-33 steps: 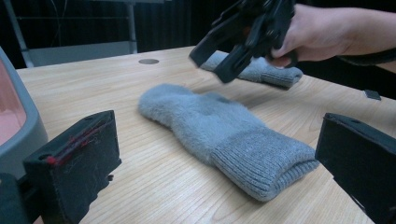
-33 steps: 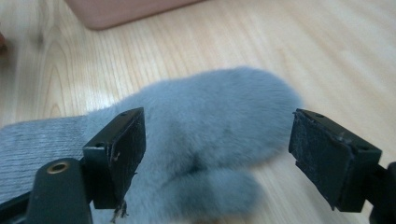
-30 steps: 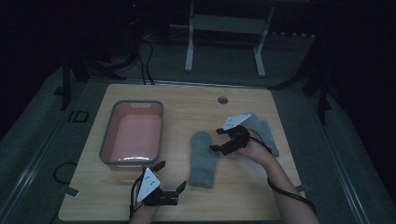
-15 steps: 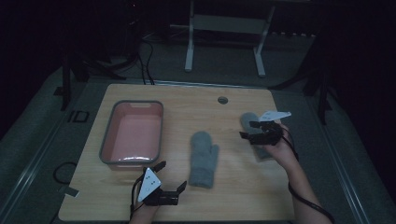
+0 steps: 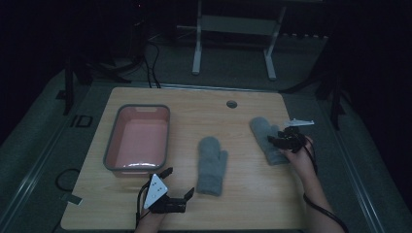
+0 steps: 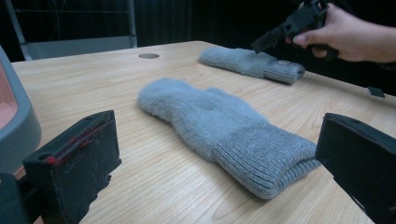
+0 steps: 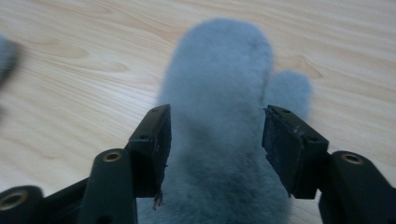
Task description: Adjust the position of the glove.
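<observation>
Two grey woolly mittens lie flat on the wooden table [image 5: 243, 204]. One mitten [image 5: 212, 165] is at the middle, with its cuff toward me. The other mitten [image 5: 265, 136] is at the right. My right gripper [image 5: 273, 141] hovers open over that right mitten's cuff end; in the right gripper view the mitten [image 7: 219, 79] lies under and between the open jaws [image 7: 215, 135]. My left gripper [image 5: 179, 182] rests open near the front edge, just left of the middle mitten's cuff [image 6: 261, 158]. Nothing is between its fingers [image 6: 74, 154].
A pink tub with a grey rim [image 5: 112, 145] stands on the left half of the table; its wall [image 6: 14, 126] is close beside my left gripper. A small round hole [image 5: 231, 104] sits near the far edge. A metal stand [image 5: 233, 29] is beyond the table.
My right gripper has moved rightward, from beside the middle mitten to over the right mitten's cuff end. The left gripper and both mittens have stayed put.
</observation>
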A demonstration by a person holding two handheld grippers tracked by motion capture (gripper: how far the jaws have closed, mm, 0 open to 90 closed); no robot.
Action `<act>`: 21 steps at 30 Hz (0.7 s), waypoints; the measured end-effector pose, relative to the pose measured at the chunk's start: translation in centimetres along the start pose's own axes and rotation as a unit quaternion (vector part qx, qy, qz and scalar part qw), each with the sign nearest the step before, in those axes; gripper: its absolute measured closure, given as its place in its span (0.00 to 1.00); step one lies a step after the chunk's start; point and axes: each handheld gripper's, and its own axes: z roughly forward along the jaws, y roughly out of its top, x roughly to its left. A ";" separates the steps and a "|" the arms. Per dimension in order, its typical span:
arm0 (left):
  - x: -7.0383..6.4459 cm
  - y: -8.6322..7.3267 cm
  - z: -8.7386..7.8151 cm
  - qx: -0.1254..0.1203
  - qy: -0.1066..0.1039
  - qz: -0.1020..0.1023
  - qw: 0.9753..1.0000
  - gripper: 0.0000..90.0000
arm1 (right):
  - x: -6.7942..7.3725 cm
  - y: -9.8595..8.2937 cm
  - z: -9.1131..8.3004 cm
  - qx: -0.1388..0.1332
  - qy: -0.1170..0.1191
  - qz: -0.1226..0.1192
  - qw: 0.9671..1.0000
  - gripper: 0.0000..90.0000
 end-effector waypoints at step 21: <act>0.0 0.1 -0.1 -0.002 0.003 0.004 1.000 0.00 | 3.3 -1.8 -2.6 -0.039 -0.047 0.058 0.996 0.89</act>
